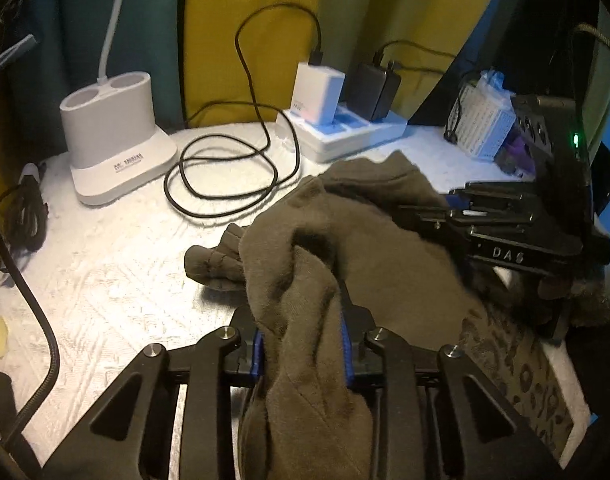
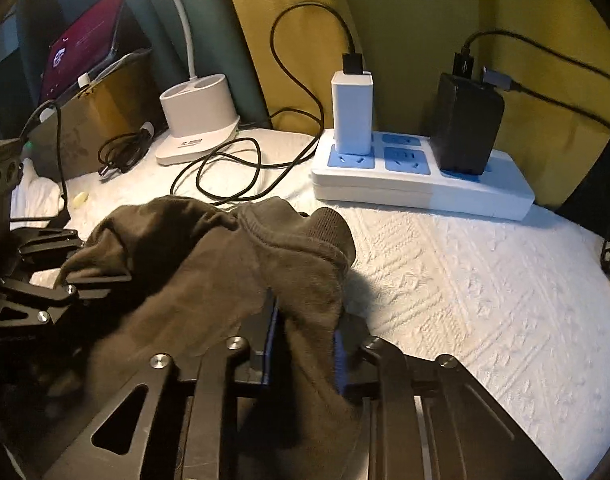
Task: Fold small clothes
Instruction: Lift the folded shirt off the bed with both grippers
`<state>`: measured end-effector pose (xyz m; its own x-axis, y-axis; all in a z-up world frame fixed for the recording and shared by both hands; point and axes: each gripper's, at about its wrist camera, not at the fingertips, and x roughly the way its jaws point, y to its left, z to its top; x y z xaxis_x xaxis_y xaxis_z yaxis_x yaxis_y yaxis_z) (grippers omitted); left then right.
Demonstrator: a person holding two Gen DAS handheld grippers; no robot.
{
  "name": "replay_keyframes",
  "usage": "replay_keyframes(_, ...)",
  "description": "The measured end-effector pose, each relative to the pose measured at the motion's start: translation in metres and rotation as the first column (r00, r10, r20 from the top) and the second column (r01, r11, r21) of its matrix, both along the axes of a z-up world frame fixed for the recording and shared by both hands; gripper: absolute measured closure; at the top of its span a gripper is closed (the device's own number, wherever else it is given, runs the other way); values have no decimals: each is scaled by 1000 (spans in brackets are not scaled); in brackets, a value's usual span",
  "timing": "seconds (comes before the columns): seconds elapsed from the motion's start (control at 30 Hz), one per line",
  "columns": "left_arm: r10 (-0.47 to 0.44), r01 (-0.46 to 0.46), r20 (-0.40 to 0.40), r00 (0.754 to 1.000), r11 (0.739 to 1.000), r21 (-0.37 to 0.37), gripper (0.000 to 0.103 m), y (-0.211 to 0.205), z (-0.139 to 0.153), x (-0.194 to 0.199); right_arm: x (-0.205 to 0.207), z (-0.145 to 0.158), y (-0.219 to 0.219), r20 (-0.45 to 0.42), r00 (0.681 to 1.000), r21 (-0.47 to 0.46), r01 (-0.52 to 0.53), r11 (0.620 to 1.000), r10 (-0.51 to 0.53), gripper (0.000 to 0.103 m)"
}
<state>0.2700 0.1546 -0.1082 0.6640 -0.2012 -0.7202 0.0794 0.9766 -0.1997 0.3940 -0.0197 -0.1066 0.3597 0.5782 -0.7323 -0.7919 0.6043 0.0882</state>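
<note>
Left gripper (image 1: 303, 344) clamped on soft olive-brown knit garment (image 1: 317, 248), bunched and creased, ribbed cuff raised, draped over white textured cloth (image 2: 465, 280). Right gripper (image 2: 305, 340) likewise pinching the same fabric.

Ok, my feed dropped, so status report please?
Left gripper and right gripper both shut on the brown garment. Garment bunched above the white cloth. Black cable coiled just behind.
</note>
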Motion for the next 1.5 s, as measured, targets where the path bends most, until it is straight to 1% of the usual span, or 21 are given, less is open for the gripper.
replay_keyframes(0.13, 6, -6, 54, 999, 1000, -4, 76, -1, 18, -11, -9, 14, -7, 22, 1000, 30, 6, 1000, -7, 86)
replay_keyframes(0.3, 0, -1, 114, 993, 1000, 13, 77, -10, 43, -27, -30, 43, -21, 77, 997, 79, 8, 997, -14, 87)
replay_keyframes(0.47, -11, 4, 184, 983, 999, 38, 77, -21, 68, -48, -57, 73, -40, 131, 991, 132, 9, 991, -27, 87)
replay_keyframes(0.57, -11, 3, 218, 976, 999, 39, 77, -26, 81, -61, -75, 91, -52, 165, 986, 161, 7, 987, -34, 87)
replay_keyframes(0.8, -4, -11, 292, 956, 999, 50, 77, -34, 108, -93, -114, 123, -78, 240, 969, 206, 0, 979, -51, 88)
replay_keyframes(0.97, -24, 2, 335, 942, 998, 64, 77, -43, 123, -113, -140, 141, -93, 281, 957, 233, 0, 973, -67, 88)
replay_keyframes(1.07, -22, 9, 354, 935, 999, 38, 77, -43, 130, -124, -156, 149, -98, 303, 950, 245, -4, 969, -73, 88)
replay_keyframes(1.2, -21, 6, 383, 924, 999, 40, 77, -45, 139, -140, -178, 160, -104, 334, 939, 259, -11, 966, -79, 88)
replay_keyframes(1.33, -29, 8, 418, 908, 999, 52, 77, -51, 147, -159, -198, 173, -112, 370, 926, 268, -26, 963, -78, 88)
replay_keyframes(1.37, -30, 8, 426, 904, 999, 52, 80, -52, 150, -163, -204, 177, -114, 380, 922, 270, -30, 962, -78, 88)
replay_keyframes(1.5, -43, 12, 462, 886, 997, 70, 80, -58, 162, -180, -223, 189, -121, 416, 905, 277, -37, 960, -85, 88)
